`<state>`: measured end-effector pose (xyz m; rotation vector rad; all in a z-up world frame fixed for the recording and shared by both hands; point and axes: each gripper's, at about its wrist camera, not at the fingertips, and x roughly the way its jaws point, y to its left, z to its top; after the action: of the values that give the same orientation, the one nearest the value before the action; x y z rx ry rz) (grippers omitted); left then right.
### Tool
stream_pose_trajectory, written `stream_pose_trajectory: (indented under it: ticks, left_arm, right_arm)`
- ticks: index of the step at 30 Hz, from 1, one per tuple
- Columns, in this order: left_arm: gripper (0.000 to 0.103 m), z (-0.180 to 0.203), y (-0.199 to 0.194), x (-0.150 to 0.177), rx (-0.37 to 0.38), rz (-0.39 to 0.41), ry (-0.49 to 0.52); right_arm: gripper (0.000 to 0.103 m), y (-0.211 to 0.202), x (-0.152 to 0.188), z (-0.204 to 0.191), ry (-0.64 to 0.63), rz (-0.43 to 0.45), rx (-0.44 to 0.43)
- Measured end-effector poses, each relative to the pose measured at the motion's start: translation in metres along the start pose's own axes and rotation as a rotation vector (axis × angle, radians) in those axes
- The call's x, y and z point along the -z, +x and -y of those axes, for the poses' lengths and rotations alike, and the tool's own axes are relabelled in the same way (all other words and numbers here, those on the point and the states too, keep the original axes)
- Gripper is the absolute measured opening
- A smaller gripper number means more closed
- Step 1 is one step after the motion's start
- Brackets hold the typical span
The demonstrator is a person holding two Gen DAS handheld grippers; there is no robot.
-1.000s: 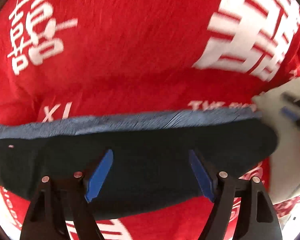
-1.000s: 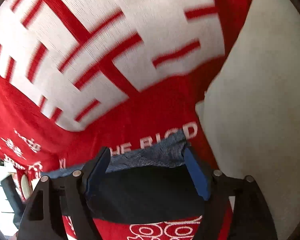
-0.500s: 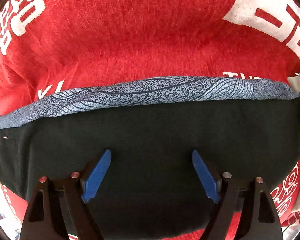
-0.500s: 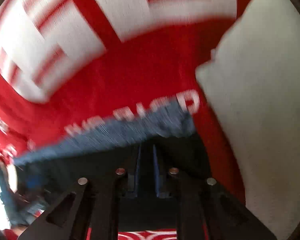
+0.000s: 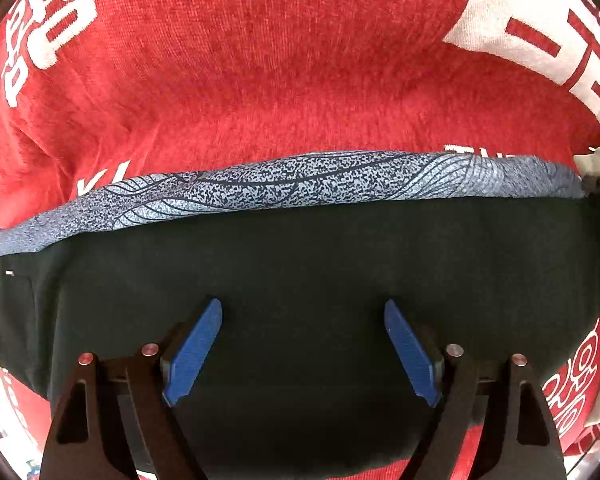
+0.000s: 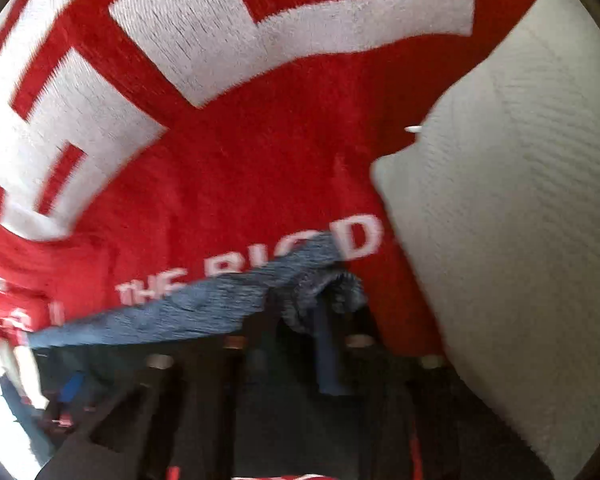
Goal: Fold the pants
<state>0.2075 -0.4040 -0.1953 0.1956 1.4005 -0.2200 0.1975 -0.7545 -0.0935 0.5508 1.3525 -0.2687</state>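
Left claw (image 5: 303,354) spread over dark pants (image 5: 300,264), patterned blue-grey band; right claw (image 6: 300,344) pinching band corner.

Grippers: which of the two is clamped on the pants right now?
The right gripper: its fingers are pinched together on the pants' patterned waistband. The left gripper is spread open.

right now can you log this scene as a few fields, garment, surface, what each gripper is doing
garment: dark pants with a blue-grey patterned waistband, lying flat
surface: red blanket with white lettering; a white cloth at its right edge
left gripper: open, blue pads spread above the dark fabric, nothing between them
right gripper: shut on the pants at the waistband corner, which is bunched up at the fingertips; view blurred
fold state: one broad dark panel showing; how many layers cannot be told
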Motion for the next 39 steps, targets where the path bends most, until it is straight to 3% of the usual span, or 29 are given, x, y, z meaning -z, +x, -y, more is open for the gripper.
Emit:
stream_pose_trajectory:
  ticks: [2, 4, 5, 10, 13, 17, 19, 20, 21, 24, 27, 29, 33, 35, 36, 39]
  left_arm:
    - [0.085, -0.002, 0.001, 0.000, 0.000, 0.001, 0.000]
    - [0.085, -0.003, 0.000, 0.002, 0.001, 0.006, 0.002]
    - [0.085, -0.003, 0.000, 0.003, 0.002, 0.006, 0.002]
    - [0.085, -0.005, -0.013, -0.009, 0.019, -0.019, -0.031]
    - [0.085, -0.009, -0.020, -0.016, 0.011, -0.008, -0.054]
    - [0.085, -0.011, -0.017, -0.018, -0.011, -0.005, -0.041]
    - [0.088, -0.010, -0.005, -0.014, -0.020, -0.029, -0.021]
    - [0.095, -0.012, -0.005, -0.012, -0.024, -0.007, -0.021]
    - [0.096, -0.016, -0.006, -0.011, -0.030, -0.009, -0.018]
    - [0.095, -0.034, -0.020, -0.011, -0.041, -0.025, -0.050]
    - [0.095, -0.058, -0.037, -0.014, -0.093, 0.022, -0.085]
    - [0.095, -0.080, -0.038, -0.021, -0.122, 0.029, -0.127]
    - [0.097, -0.118, -0.007, -0.022, -0.192, -0.035, -0.239]
    - [0.103, -0.131, -0.003, -0.013, -0.144, -0.005, -0.298]
    - [0.103, -0.133, -0.006, -0.011, -0.136, -0.017, -0.304]
    - [0.103, -0.134, -0.018, -0.003, -0.183, -0.045, -0.244]
  right_arm:
    - [0.002, -0.017, -0.006, -0.005, -0.035, 0.103, 0.071]
    - [0.002, -0.039, -0.015, 0.000, -0.011, 0.209, 0.129]
    - [0.003, -0.046, -0.019, 0.004, 0.021, 0.215, 0.117]
    - [0.003, -0.060, -0.001, -0.003, -0.064, 0.180, 0.072]
    - [0.003, -0.044, 0.011, -0.008, -0.103, 0.128, 0.059]
    - [0.003, -0.024, 0.016, -0.015, -0.102, 0.071, -0.024]
    - [0.005, -0.007, 0.019, -0.025, -0.199, 0.058, 0.074]
    - [0.008, 0.003, 0.023, -0.026, -0.226, 0.051, 0.138]
    - [0.007, 0.013, 0.022, -0.017, -0.219, 0.042, 0.188]
    - [0.002, -0.002, 0.019, 0.014, -0.050, 0.076, 0.077]
    - [0.016, -0.019, 0.026, 0.013, -0.040, 0.083, 0.095]
    - [0.033, -0.029, 0.042, 0.006, -0.069, 0.099, 0.084]
    - [0.043, -0.027, 0.072, -0.020, -0.165, 0.086, 0.059]
    - [0.051, -0.007, 0.087, -0.029, -0.205, 0.037, 0.085]
    - [0.051, 0.004, 0.093, -0.026, -0.207, 0.007, 0.111]
    - [0.055, -0.007, 0.110, -0.025, -0.193, 0.039, 0.116]
